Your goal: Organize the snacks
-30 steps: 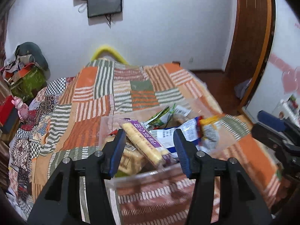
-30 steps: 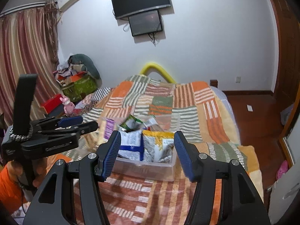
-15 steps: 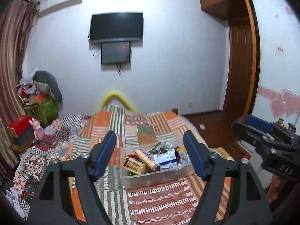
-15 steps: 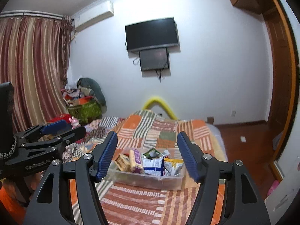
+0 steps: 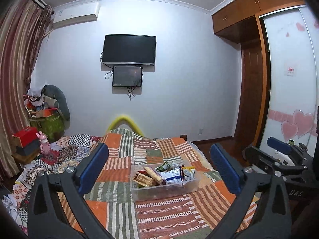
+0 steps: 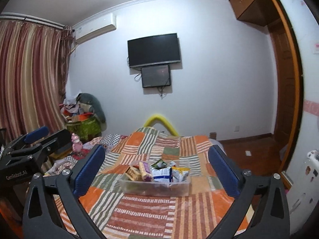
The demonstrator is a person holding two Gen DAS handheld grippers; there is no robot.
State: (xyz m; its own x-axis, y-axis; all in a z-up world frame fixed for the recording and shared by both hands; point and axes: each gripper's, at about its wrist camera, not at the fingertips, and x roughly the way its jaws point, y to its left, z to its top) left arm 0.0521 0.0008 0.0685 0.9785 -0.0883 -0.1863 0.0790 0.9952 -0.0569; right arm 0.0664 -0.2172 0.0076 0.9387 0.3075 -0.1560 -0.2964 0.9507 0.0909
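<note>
A clear plastic bin (image 5: pixel 171 189) sits on the patchwork quilt (image 5: pixel 119 171) of the bed and holds several snack packets, among them a long biscuit pack (image 5: pixel 153 174), a blue-white bag (image 5: pixel 173 175) and a yellow bag (image 5: pixel 189 171). The bin also shows in the right wrist view (image 6: pixel 155 187). My left gripper (image 5: pixel 159 171) is open and empty, well back from the bin. My right gripper (image 6: pixel 155 171) is open and empty, also well back; it shows at the right edge of the left wrist view (image 5: pixel 279 159). The left gripper shows at the left edge of the right wrist view (image 6: pixel 33 149).
A TV (image 5: pixel 128 49) and a small screen hang on the far wall. A pile of clothes and a green box (image 5: pixel 45 117) stand at the left with a red box (image 5: pixel 25 137) and pink toy (image 5: pixel 44 144). A wardrobe (image 5: pixel 259 79) stands on the right.
Both grippers have pulled back and up from the bin, and their jaws have opened wider. The bin now looks small and far between the fingers.
</note>
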